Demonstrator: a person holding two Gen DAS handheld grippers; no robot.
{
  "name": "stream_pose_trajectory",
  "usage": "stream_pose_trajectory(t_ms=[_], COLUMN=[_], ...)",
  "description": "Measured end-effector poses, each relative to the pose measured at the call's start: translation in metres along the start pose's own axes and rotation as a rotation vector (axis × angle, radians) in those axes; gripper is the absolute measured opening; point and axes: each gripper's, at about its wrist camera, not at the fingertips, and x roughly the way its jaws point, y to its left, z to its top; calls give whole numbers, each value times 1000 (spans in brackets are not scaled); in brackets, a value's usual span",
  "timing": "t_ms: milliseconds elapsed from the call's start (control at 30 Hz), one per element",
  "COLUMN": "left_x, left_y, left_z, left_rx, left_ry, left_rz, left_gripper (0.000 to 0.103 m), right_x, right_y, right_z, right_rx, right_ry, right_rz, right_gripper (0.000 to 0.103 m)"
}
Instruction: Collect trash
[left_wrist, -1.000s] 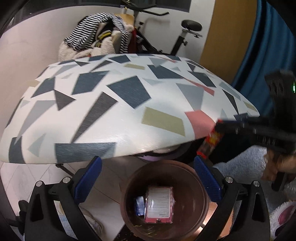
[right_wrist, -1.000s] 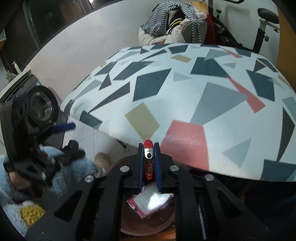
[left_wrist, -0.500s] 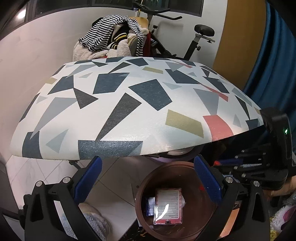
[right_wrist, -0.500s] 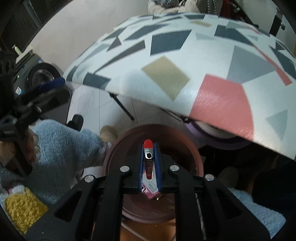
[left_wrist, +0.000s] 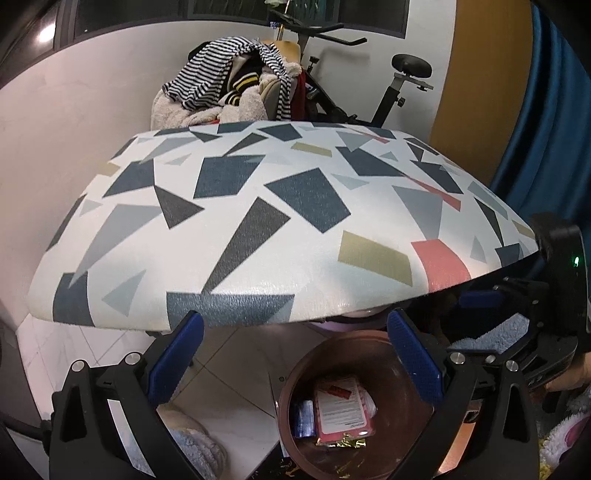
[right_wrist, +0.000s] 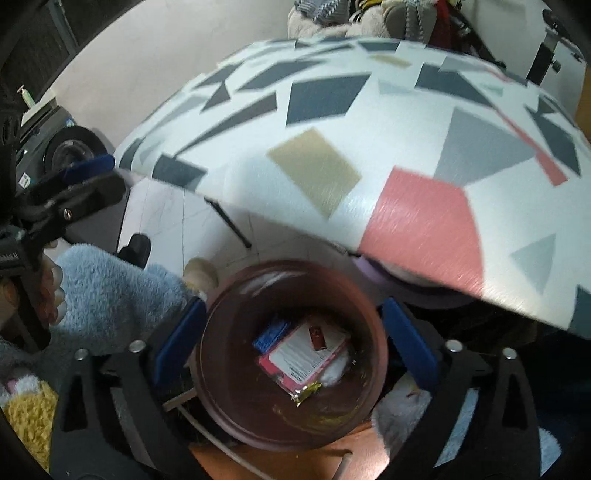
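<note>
Right gripper (right_wrist: 291, 332) jaws just sprung wide, empty, above brown bin (right_wrist: 225, 413); red lighter (right_wrist: 317, 338) inside bin on pink packet (right_wrist: 306, 360). Left gripper (left_wrist: 295, 354) released, empty. Lift clear straight up, avoid bin rim.

No words can be read. The pink packet (left_wrist: 343, 415) in the brown bin (left_wrist: 391, 354) has a white label with tiny print, too small and blurry to make out.

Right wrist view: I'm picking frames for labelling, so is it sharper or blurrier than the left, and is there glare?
Right wrist view: motion-smeared table and bin rim. Left wrist view: sharper; glare at the table's near edge; both bulge fisheye-style.
</note>
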Motion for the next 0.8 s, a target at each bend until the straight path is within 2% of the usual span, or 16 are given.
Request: stream_pose_trajectory(t_ms=[133,233,300,467,667,800], left_x=[-6,-15,-21,-46,-77,-92], left_y=[-3,-8,-11,-16,-18,-20], left_z=[11,24,35,70,108,126], left_rx=[30,73,98,128,123,128], left_ry=[-37,-91,-126,-226,-329,-357], left_rz=[11,61,96,125,125,71], left_gripper=[97,97,97,97,97,97], right_x=[-15,-31,-42,-80,-125,-150], right_y=[-7,-15,-17,-16,-19,-18], right_z=[14,28,38,73,103,117], right_rx=[14,37,25,-37,-57,-82], right_ry=[-57,-108,-138,-210,-303,-341], right_rz=[-25,-20,-31,-91,-136,-150], right_gripper=[97,97,97,97,97,97])
